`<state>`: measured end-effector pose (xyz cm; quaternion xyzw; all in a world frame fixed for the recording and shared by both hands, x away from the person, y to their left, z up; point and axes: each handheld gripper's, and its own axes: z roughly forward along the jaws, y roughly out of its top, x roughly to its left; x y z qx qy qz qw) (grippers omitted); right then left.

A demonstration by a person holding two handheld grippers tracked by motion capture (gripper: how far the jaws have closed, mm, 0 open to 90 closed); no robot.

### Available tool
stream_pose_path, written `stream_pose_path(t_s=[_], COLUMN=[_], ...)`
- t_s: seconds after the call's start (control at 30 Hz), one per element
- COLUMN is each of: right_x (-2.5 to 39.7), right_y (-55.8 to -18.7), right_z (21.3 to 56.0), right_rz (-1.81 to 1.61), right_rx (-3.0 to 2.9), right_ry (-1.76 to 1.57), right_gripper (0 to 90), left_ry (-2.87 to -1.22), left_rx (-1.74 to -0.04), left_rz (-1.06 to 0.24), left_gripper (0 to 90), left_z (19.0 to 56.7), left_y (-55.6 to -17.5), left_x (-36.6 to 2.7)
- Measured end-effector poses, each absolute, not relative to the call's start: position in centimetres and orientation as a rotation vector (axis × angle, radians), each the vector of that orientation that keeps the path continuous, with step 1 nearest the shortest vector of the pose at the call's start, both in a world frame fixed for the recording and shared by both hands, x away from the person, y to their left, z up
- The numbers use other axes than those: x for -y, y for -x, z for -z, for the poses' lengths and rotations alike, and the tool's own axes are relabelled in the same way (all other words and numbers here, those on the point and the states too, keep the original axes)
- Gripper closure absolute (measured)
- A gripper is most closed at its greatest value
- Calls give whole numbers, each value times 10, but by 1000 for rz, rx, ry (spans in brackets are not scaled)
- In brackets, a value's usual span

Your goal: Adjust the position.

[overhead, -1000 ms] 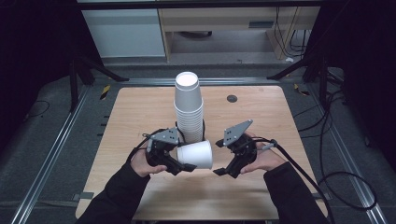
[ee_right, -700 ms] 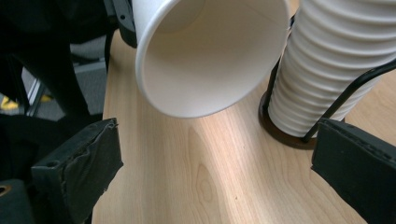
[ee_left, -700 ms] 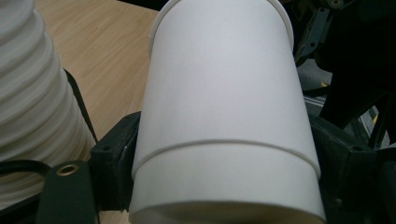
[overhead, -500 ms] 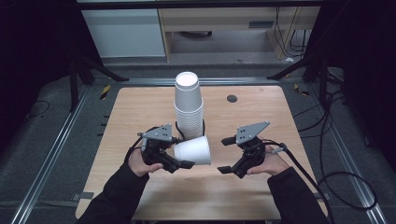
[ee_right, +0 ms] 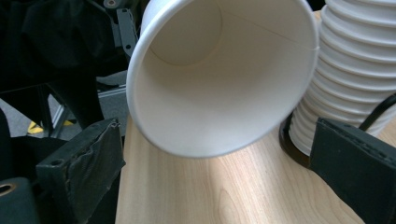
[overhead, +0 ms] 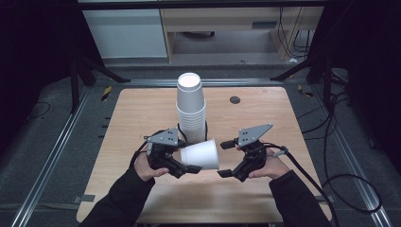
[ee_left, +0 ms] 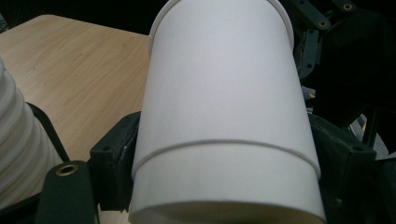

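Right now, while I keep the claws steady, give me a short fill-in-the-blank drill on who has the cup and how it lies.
1. The white paper cup is clamped in the ____ claw.
2. The right claw has its jaws ____, apart from the cup.
3. The held cup lies on its side, its open mouth facing the ____ claw.
4. Behind the held cup, the stack of cups stands ____ on the table.

Missing words: left; open; right; upright

Even overhead light on the wooden table [overhead: 265, 127], surroundings left and right falling to near black; white cup [ee_left: 224, 112] bright, slightly soft close up in the left gripper view; short soft shadow beneath it; no harsh glare; far background dim.
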<state>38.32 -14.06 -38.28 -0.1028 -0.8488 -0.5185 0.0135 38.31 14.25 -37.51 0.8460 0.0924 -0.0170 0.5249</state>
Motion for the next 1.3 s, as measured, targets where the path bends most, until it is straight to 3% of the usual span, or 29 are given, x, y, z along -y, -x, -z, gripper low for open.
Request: stream_pose_path(t_s=[1.3], right_x=[128], right_y=[-385], right_z=[392], right_rz=[1569], right_rx=[2633], right_ry=[265], right_gripper=[109], left_ry=[-2050], left_rx=[-184], left_rz=[72], left_gripper=[205], left_z=[381], left_y=[-379], left_x=[-121])
